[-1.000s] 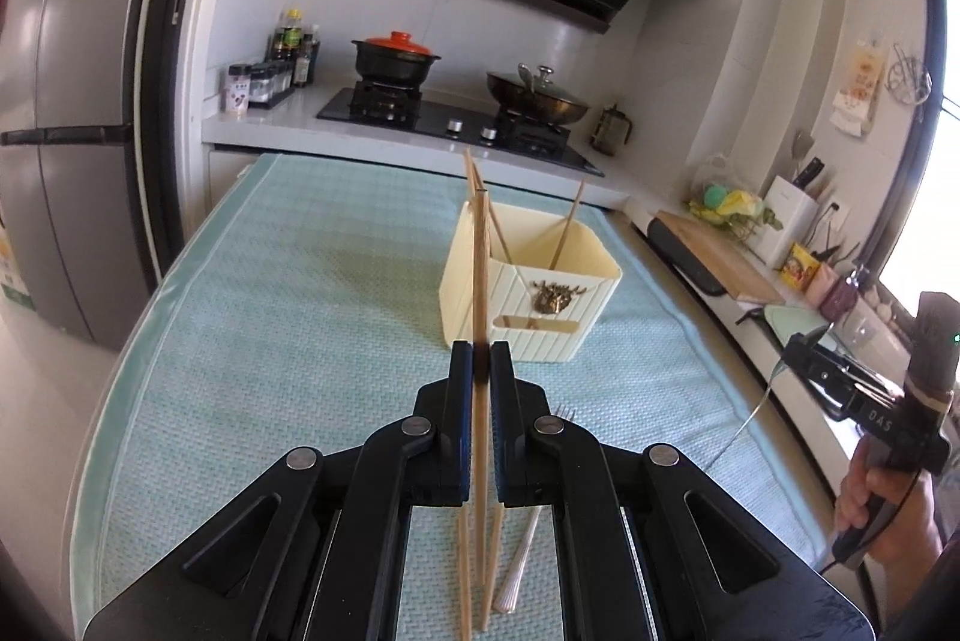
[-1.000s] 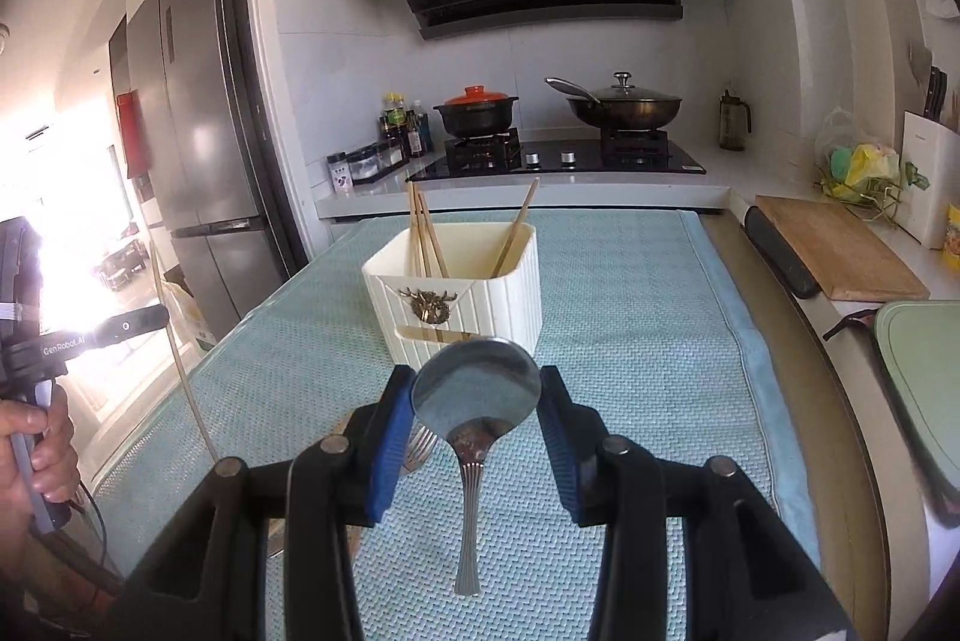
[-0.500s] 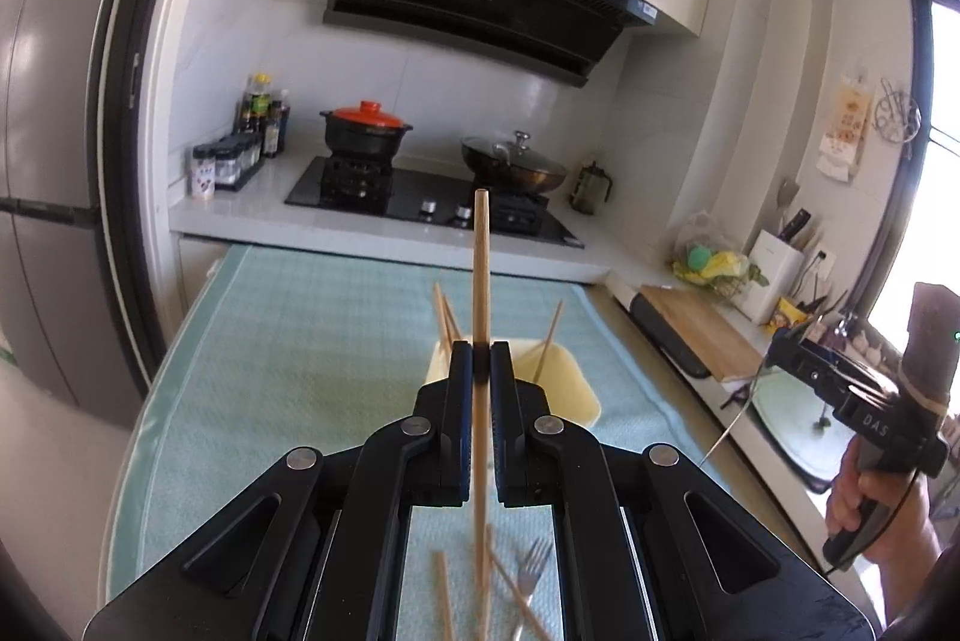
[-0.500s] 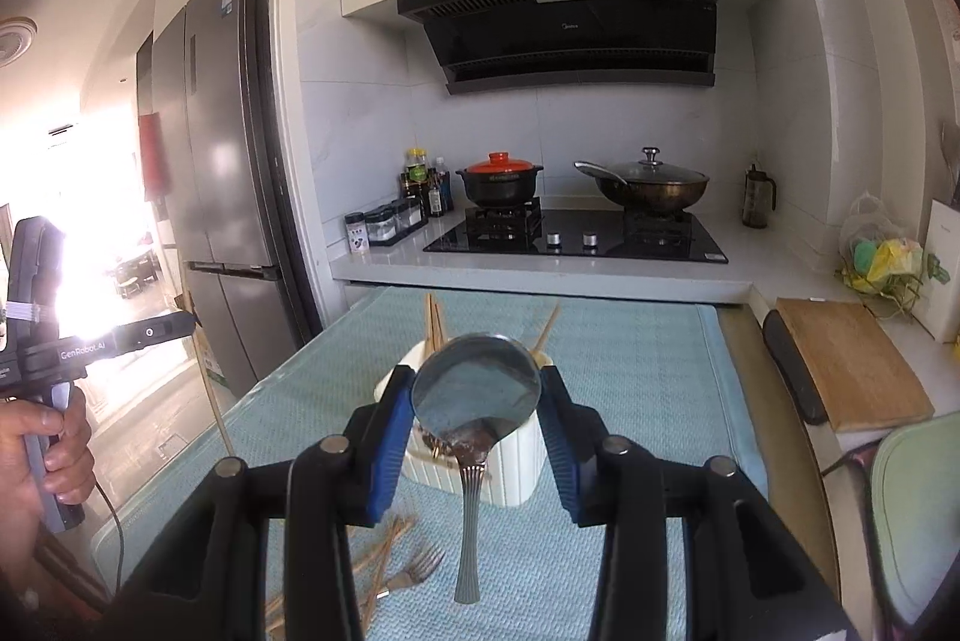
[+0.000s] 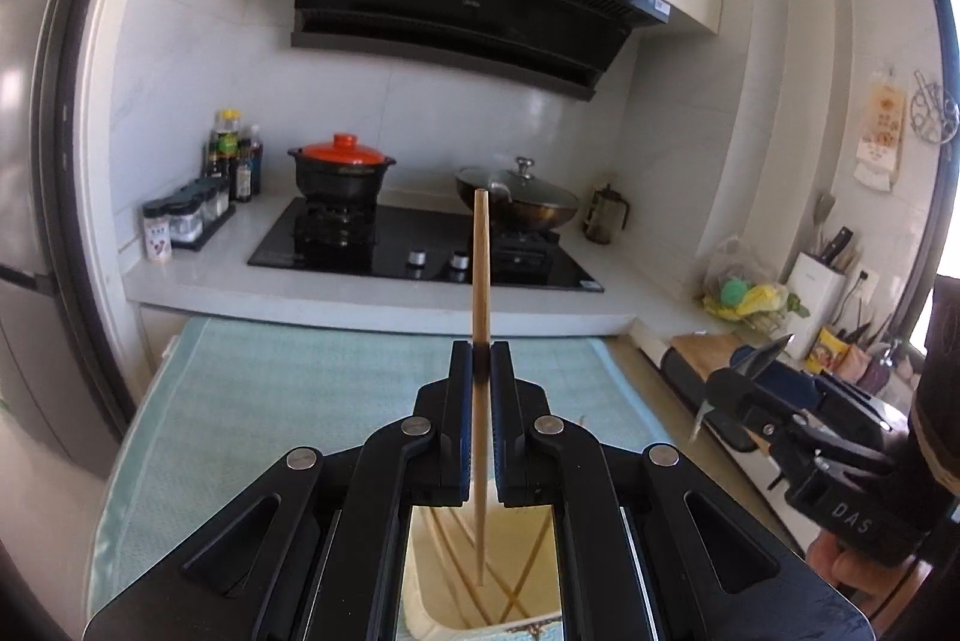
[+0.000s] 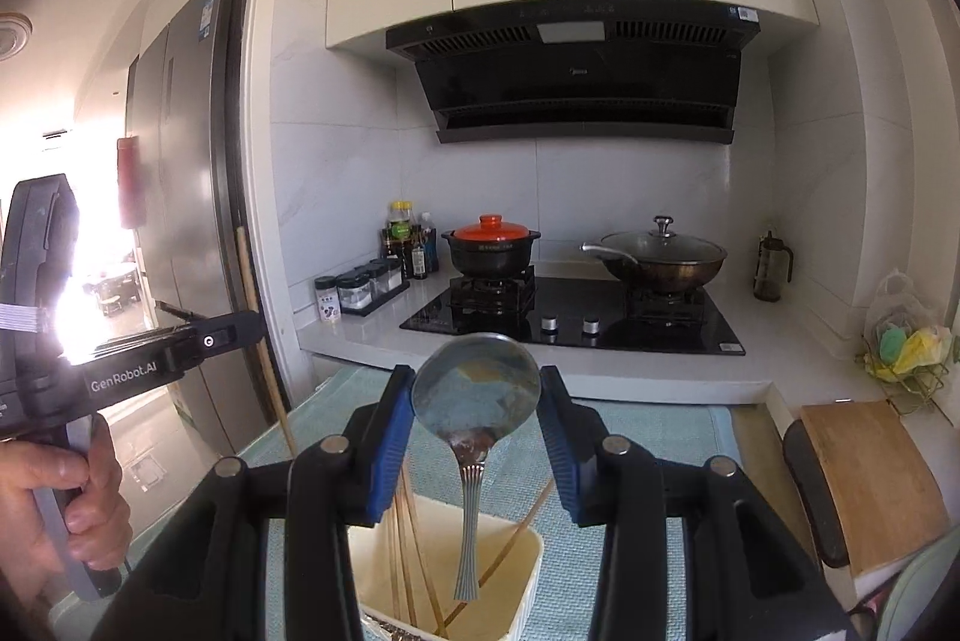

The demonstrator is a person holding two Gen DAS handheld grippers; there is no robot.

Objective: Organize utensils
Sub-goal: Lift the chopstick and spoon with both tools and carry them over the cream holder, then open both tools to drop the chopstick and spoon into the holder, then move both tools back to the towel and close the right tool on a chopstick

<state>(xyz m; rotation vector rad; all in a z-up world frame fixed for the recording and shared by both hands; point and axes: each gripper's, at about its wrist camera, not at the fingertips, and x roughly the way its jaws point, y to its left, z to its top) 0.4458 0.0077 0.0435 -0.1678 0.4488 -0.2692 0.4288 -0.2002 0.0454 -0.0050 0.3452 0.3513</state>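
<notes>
My left gripper (image 5: 480, 377) is shut on a wooden chopstick (image 5: 480, 269), held upright with its lower end inside the cream utensil holder (image 5: 432, 611) below. My right gripper (image 6: 477, 401) is shut on a metal spoon (image 6: 476, 389), pinched at the bowl, with the handle hanging down into the same cream holder (image 6: 522, 587). The holder has several chopsticks (image 6: 402, 551) leaning inside it. The left gripper (image 6: 180, 341) also shows at the left in the right wrist view, and the right gripper (image 5: 780, 401) at the right in the left wrist view.
A teal mat (image 5: 270, 401) covers the table. Behind it is a white counter with a stove (image 5: 420, 245), a red-lidded pot (image 5: 342, 167), a wok (image 5: 516, 203) and spice jars (image 5: 186, 221). A wooden cutting board (image 6: 870, 473) lies to the right, a fridge (image 6: 180, 221) stands at the left.
Both grippers have risen and moved forward over the holder, which has slid to the bottom of both views. The chopstick and the spoon handle now hang into it.
</notes>
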